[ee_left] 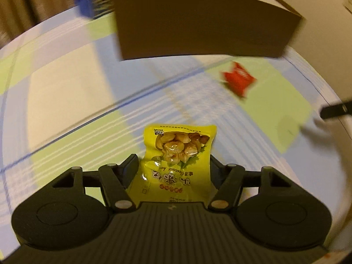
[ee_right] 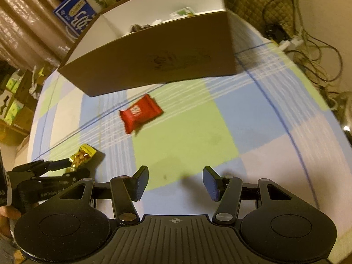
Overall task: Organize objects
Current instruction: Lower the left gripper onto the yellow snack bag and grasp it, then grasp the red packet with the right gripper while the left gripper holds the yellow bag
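My left gripper (ee_left: 173, 165) is shut on a yellow snack packet (ee_left: 178, 149) with chestnuts printed on it, held above the checked cloth. The right wrist view shows the same packet (ee_right: 82, 156) in the left gripper (ee_right: 70, 165) at the lower left. A red wrapped candy bar (ee_right: 140, 113) lies on the cloth in front of a brown cardboard box (ee_right: 154, 63); the left wrist view has it as a blurred red wrapper (ee_left: 238, 79) at right, below the box (ee_left: 204, 24). My right gripper (ee_right: 175, 181) is open over the cloth with nothing between its fingers.
The table carries a blue, green and white checked cloth (ee_right: 198, 132). A blue printed carton (ee_right: 77, 15) stands behind the box. Cables (ee_right: 308, 44) lie beyond the table's right edge. Stacked cartons (ee_right: 13, 101) stand at far left. A hand (ee_right: 6, 217) holds the left gripper.
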`<state>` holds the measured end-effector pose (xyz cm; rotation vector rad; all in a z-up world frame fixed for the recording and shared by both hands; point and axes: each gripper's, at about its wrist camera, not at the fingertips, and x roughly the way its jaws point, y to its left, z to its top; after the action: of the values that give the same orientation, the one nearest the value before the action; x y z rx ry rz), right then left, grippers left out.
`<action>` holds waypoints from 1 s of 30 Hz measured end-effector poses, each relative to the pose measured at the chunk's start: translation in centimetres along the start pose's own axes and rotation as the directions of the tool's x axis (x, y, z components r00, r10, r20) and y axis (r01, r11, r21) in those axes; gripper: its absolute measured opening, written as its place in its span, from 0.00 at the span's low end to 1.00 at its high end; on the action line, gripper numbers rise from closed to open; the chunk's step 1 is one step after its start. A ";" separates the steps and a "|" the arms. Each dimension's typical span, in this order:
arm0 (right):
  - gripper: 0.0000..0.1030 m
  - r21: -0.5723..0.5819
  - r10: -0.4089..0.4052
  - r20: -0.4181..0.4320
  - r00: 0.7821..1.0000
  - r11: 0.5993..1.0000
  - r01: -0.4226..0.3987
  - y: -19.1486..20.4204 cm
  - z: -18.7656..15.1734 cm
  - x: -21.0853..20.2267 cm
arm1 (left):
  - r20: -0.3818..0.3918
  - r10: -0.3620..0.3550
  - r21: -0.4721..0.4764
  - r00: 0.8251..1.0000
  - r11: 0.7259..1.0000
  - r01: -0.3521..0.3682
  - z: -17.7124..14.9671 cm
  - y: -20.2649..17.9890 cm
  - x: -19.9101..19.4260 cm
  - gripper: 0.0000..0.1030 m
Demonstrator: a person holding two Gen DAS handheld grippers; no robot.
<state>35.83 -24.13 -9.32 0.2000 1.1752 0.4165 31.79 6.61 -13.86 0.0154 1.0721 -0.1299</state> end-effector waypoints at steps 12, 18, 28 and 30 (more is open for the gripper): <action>0.51 0.011 0.124 -0.003 0.992 0.992 -0.124 3.2 3.7 5.4 | -0.019 0.132 -0.202 0.991 0.970 -0.133 0.1 5.1 -0.5 0.61; 0.51 0.142 0.176 -0.016 0.984 0.975 -0.172 2.9 5.3 9.0 | -0.024 0.151 -0.235 0.988 0.960 -0.153 0.2 6.0 -0.5 0.61; 0.50 0.257 0.108 0.047 0.993 0.959 -0.117 3.6 7.1 11.1 | -0.020 0.160 -0.268 0.987 0.950 -0.159 0.2 7.5 -0.8 0.55; 0.50 0.234 0.078 0.045 0.996 0.968 -0.087 4.2 7.7 11.4 | -0.021 0.159 -0.269 0.987 0.950 -0.159 0.2 7.5 -0.7 0.55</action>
<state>45.73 -15.09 -14.54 0.4628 1.1834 0.3437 32.48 14.08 -13.58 -0.1439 1.0759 0.1626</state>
